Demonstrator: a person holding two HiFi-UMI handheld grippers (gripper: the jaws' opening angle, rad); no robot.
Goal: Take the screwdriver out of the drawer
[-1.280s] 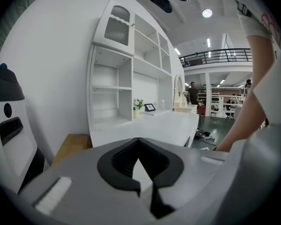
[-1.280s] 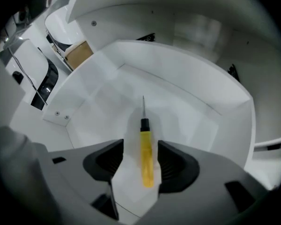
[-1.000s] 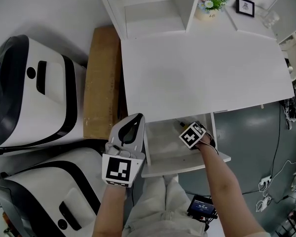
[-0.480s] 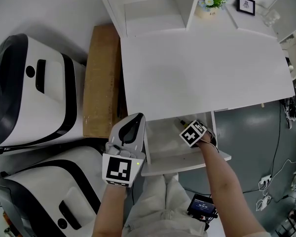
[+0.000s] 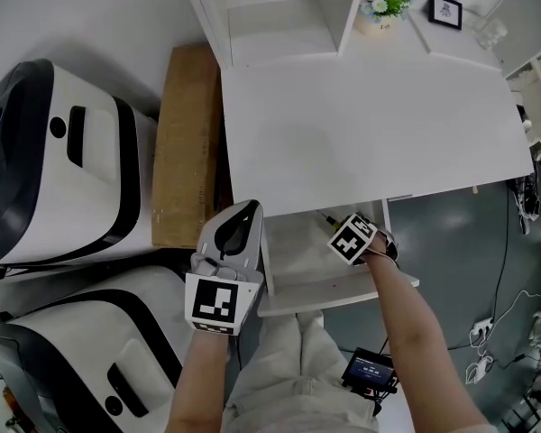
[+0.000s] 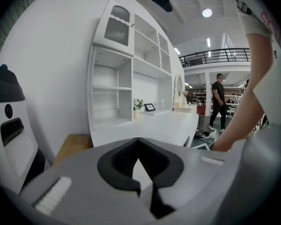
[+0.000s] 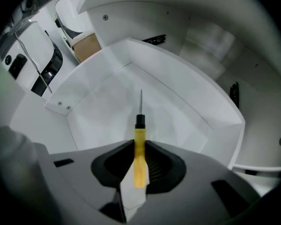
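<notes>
Count of things in view
Two grippers: left gripper (image 5: 245,209), right gripper (image 7: 139,149). One screwdriver (image 7: 139,125), one drawer (image 5: 335,294), one desk (image 5: 361,124). Two white machines: far machine (image 5: 63,161), near machine (image 5: 90,332). One brown box (image 5: 187,142), one flowerpot (image 5: 379,9), one picture frame (image 5: 445,9).

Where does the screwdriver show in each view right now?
Head view: screwdriver lower centre, only its tip showing beside the right hand-held gripper, over the drawer.
Left gripper view: not in it.
Right gripper view: centre, yellow handle gripped between the jaws, shaft pointing up.
Shared landmark: the drawer, in head and right gripper views.
</notes>
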